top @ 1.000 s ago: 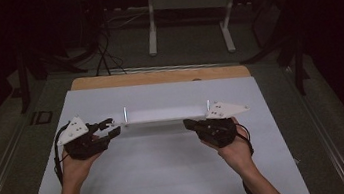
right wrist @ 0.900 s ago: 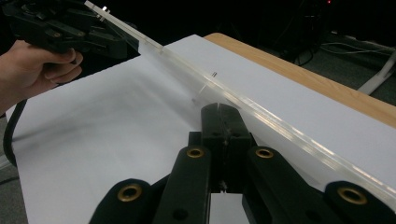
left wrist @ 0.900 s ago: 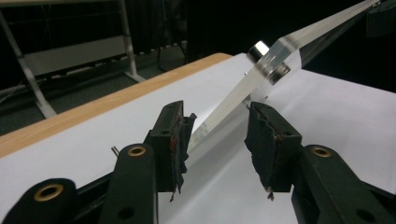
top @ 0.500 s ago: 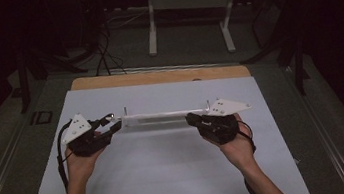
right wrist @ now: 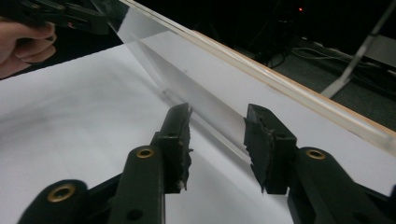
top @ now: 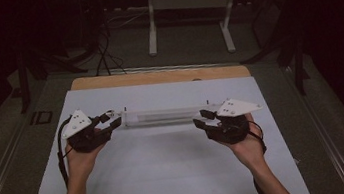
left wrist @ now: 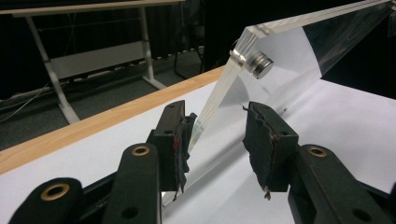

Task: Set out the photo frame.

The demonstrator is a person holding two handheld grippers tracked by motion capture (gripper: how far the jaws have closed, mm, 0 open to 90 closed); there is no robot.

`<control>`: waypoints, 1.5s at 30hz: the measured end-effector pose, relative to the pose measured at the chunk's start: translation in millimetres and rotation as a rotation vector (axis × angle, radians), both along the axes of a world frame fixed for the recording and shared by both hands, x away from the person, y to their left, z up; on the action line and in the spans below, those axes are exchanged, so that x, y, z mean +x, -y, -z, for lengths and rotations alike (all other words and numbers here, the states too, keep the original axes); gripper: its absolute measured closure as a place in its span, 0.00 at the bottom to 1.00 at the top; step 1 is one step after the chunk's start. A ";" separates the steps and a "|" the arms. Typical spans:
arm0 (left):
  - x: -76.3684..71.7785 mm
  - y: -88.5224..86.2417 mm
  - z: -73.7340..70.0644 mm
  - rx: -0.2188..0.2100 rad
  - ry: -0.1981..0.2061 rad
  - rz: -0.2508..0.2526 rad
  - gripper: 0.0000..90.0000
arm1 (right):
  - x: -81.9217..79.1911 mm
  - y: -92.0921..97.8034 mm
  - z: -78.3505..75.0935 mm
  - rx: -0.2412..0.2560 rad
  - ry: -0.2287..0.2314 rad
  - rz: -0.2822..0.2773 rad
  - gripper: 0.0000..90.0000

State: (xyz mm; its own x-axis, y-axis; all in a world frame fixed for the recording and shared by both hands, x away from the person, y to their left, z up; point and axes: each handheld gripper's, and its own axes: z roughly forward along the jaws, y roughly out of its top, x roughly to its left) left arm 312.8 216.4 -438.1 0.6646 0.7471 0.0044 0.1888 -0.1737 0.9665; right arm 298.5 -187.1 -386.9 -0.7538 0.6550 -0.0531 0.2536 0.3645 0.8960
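Both grippers, left (left wrist: 217, 135) and right (right wrist: 217, 140), stand apart around the clear panel (top: 162, 114); it seems not yet clamped.

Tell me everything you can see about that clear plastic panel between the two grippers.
The clear panel looks like thick acrylic, long and narrow, with polished edges and a round metal stud near one corner. It leans tilted, lower edge on the white sheet. Its ends sit between the open jaws of the left gripper and the right gripper; the left gripper's one pad seems to touch it.
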 end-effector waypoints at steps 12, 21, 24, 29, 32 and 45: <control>5.0 0.7 -2.9 -0.012 -0.013 -0.011 0.66 | 4.2 25.9 3.0 -0.030 0.009 0.104 0.66; 7.1 0.7 -4.1 -0.011 -0.017 -0.014 0.66 | 8.3 47.9 3.0 -0.023 0.003 0.158 0.64; 7.8 0.6 -4.7 -0.010 -0.018 -0.014 0.66 | 8.8 53.2 3.2 -0.028 0.005 0.178 0.63; 9.4 0.7 -5.8 -0.008 -0.023 -0.015 0.66 | 12.8 62.0 3.2 -0.032 0.008 0.222 0.63; 10.0 0.8 -6.1 -0.010 -0.025 -0.016 0.66 | 17.7 64.4 3.3 -0.028 0.006 0.229 0.61; 14.0 2.2 -6.9 -0.028 -0.026 -0.037 0.66 | 40.5 58.1 12.0 -0.010 0.000 0.210 0.56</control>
